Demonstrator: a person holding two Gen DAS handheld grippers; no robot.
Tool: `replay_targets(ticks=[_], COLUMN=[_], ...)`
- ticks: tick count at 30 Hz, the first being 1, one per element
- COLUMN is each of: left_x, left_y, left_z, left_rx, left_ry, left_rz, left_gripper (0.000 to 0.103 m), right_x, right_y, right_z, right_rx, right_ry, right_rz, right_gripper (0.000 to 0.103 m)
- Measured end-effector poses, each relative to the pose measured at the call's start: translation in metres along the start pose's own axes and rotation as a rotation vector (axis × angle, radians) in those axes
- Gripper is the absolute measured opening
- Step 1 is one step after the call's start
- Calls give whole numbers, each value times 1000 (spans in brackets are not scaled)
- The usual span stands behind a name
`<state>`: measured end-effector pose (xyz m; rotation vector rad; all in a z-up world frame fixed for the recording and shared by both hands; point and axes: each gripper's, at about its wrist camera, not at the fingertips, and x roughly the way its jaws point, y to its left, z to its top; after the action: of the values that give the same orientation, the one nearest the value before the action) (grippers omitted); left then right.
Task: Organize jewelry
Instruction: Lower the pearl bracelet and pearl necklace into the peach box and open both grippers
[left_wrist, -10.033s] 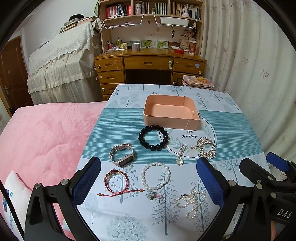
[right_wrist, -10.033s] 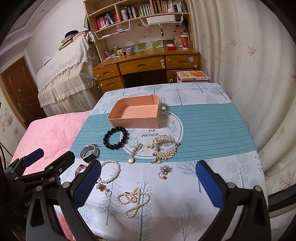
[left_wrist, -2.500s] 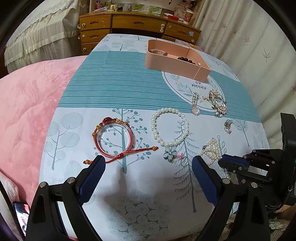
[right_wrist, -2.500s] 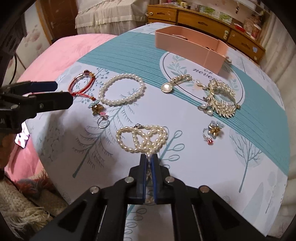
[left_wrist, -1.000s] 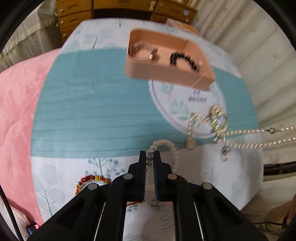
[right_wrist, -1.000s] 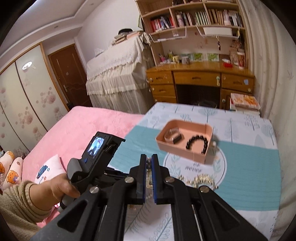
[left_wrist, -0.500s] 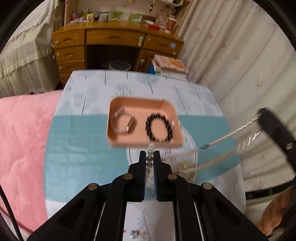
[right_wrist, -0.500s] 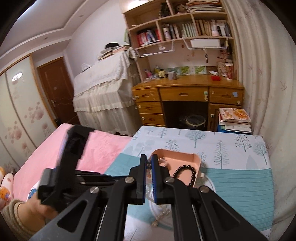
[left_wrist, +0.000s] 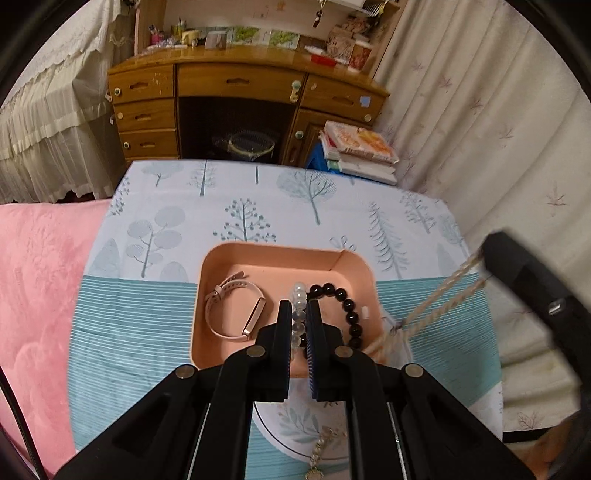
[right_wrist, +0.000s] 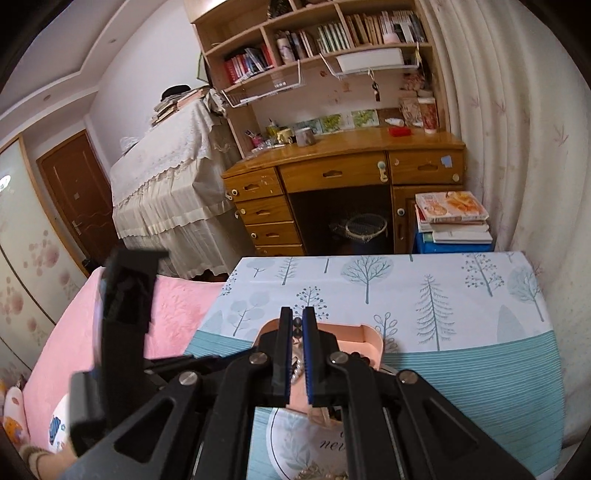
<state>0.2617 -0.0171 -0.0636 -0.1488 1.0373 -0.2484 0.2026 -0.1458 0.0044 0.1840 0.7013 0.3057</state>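
- left wrist view: left gripper (left_wrist: 298, 314) hangs over the pink tray (left_wrist: 218, 258), jaws pressed narrow on the pearl bracelet (left_wrist: 298, 295); a second ago it was only just lifting that bracelet off the counter (left_wrist: 155, 221).
- same view: the watch (left_wrist: 231, 314) and black bead bracelet (left_wrist: 343, 299) already lie inside the tray.
- right wrist view: right gripper (right_wrist: 297, 325) has risen from the counter to the tray's near side, jaws narrow on the pearl necklace (left_wrist: 436, 299), which trails taut down toward the tray's right edge.
- meaning, as a judgement: both pieces have arrived above the tray, so release is likely next; the gold pendant (left_wrist: 317, 458) remains outside on the counter.
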Motion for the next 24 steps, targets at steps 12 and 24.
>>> replay_targets(ticks=[12,24], left_x=[35,-12], left_y=[17,15], left_z=[-15,-41], left_rx=[-12,40], left_ry=[27,-68], left_rz=[42,107], left_gripper=[47,74], right_x=[9,47], right_y=[0,-15], right_z=[12,-31], right_rx=[-2,27], right_ry=[-27,153], right_rz=[-8,-82], right_gripper=[5,20])
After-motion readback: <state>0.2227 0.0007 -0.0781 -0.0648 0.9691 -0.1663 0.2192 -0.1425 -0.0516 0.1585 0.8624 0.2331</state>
